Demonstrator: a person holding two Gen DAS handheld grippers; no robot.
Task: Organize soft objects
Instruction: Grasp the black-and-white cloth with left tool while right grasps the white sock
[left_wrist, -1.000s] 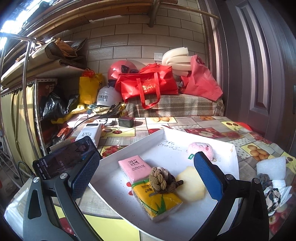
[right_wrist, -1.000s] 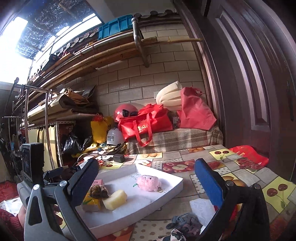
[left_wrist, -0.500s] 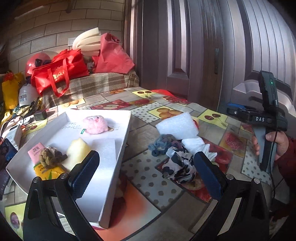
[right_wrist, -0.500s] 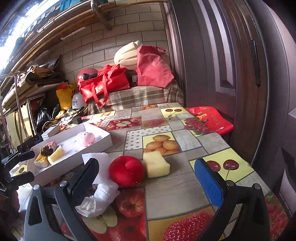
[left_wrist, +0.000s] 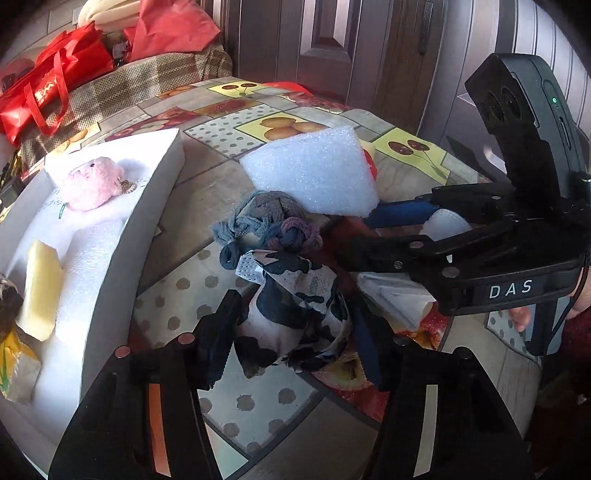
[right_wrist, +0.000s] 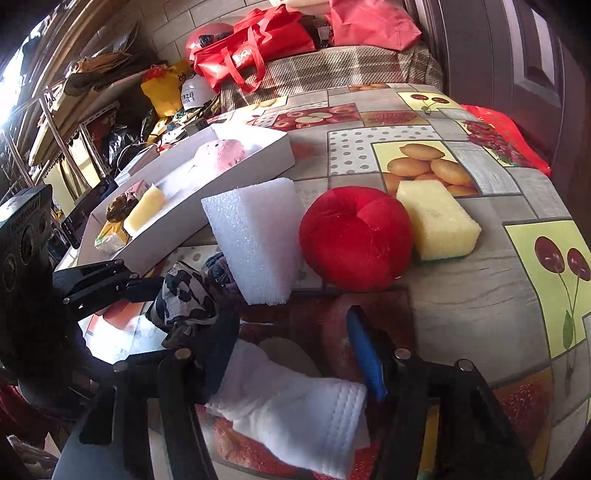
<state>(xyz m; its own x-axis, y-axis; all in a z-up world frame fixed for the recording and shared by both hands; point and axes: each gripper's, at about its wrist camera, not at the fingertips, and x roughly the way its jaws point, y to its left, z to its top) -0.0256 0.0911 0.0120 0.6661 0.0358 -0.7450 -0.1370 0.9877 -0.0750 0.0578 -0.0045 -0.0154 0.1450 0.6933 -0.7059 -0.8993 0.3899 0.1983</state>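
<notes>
On the worktop (right_wrist: 461, 295), fruit-patterned cloth, both grippers angled down over a heap of soft things.

Left gripper (left_wrist: 295, 339): jaws closing, set either side of the black-and-white patterned cloth (left_wrist: 295, 306); whether the pads already press it cannot be told.
Right gripper (right_wrist: 291, 350): jaws closing over the white folded cloth (right_wrist: 303, 406), which lies between and beneath the fingers; the blue right pad stands clear of it, the left finger touches its edge; no firm hold shown.
Patterned cloth: bunched, just in front of the left gripper, touching the knitted grey-purple bundle (left_wrist: 273, 221) beyond it.
White foam block (right_wrist: 255, 236): beyond the knitted bundle, leaning against the red round cushion (right_wrist: 354, 236).
Yellow sponge (right_wrist: 436, 218): touching the cushion's far right side.
White tray (right_wrist: 207, 218): left of the heap, apart from both grippers.
Tray contents: pink plush toy (left_wrist: 92, 182), yellow sponge piece (left_wrist: 38, 291), a yellow packet at the near end.
Person: fingers (left_wrist: 519, 317) on the right gripper's handle, seen in the left view.
</notes>
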